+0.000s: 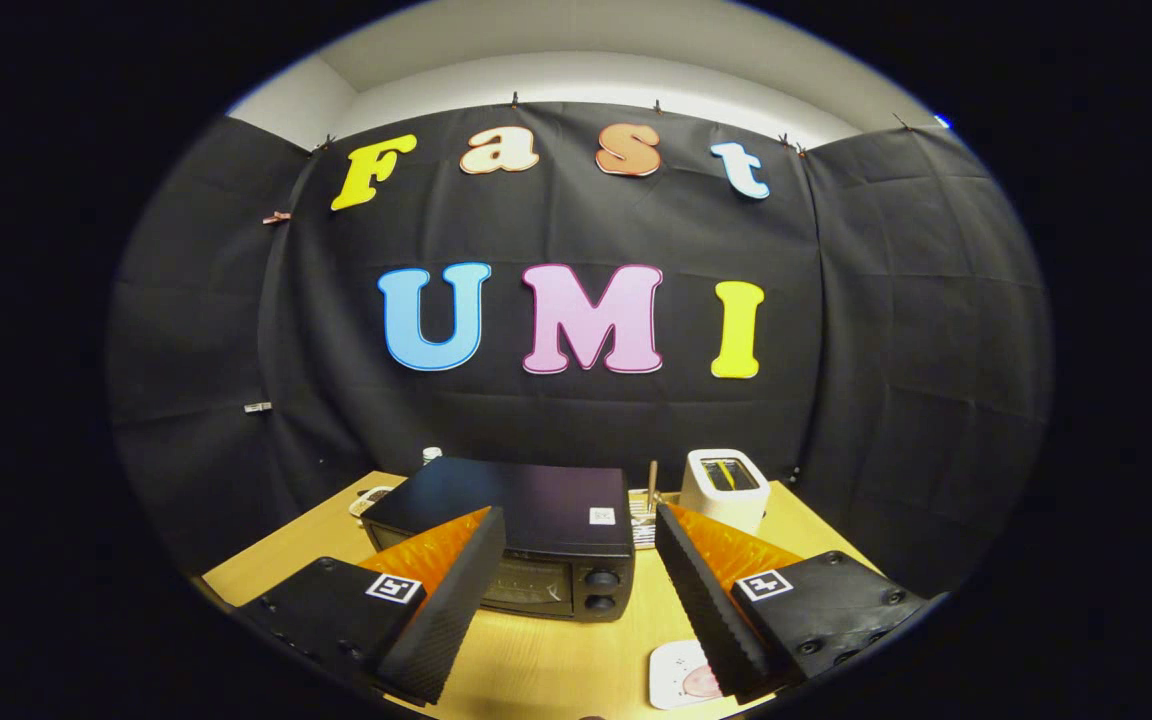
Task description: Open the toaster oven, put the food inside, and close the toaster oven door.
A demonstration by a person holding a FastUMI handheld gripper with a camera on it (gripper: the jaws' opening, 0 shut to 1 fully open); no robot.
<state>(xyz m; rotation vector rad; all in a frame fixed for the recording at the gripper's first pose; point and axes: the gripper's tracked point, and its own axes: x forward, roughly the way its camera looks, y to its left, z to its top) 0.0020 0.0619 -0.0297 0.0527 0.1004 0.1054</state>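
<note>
Two fingers of the gripper point(576, 560) stand wide apart, holding nothing. Straight ahead between them sits the toaster oven point(526, 545) on the surface point(556, 660), door shut and facing the gripper, long axis crosswise.

The food plate point(681, 678) lies nearer, touching the right finger's inner edge in this view.

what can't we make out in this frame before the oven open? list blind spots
- Toaster oven door: in the gripper view, its left part sits behind the left finger; handle not discernible.
- Plate near the right finger: partly covered by it; what's on it is unclear.
- Small items behind the oven, next to the white toaster: too small to identify.
- Gripper: open, fingers apart, nothing between them.
</note>
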